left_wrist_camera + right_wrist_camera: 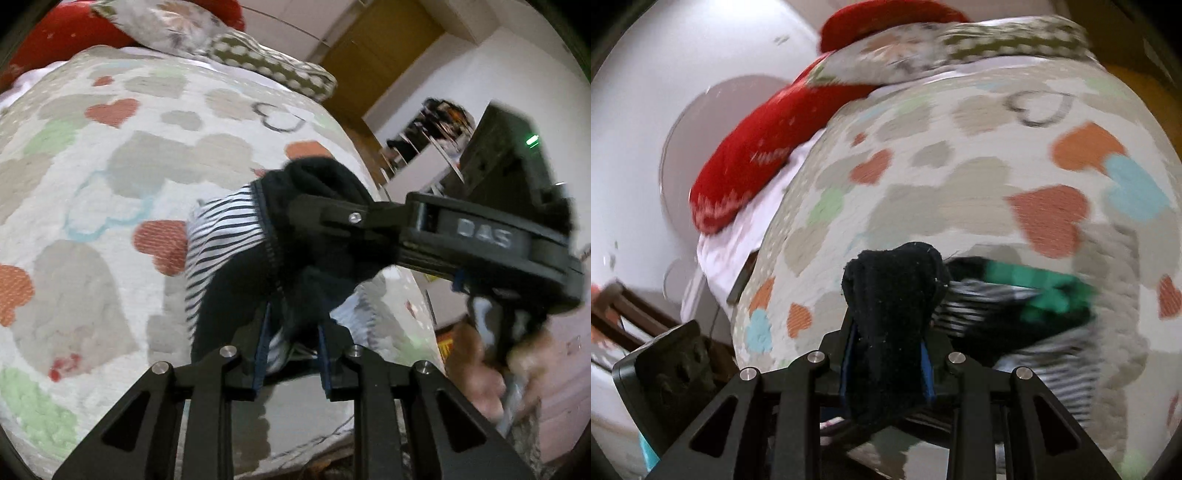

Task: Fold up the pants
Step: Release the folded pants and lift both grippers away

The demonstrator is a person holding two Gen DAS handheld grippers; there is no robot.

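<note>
The pants (236,254) are black with a black-and-white striped part and are held above the heart-patterned bedspread (110,177). My left gripper (291,328) is shut on their dark cloth at the lower end. My right gripper (325,221) comes in from the right, held by a hand, and is shut on the black cloth higher up. In the right wrist view my right gripper (888,332) is shut on a bunch of black cloth (894,295). The striped part with a green patch (1034,299) trails to the right, blurred.
The bedspread also fills the right wrist view (960,177). A red blanket (757,158) and patterned pillows (258,59) lie at the head of the bed. A wooden door (376,48), white walls and a cluttered rack (436,129) stand beyond the bed's edge.
</note>
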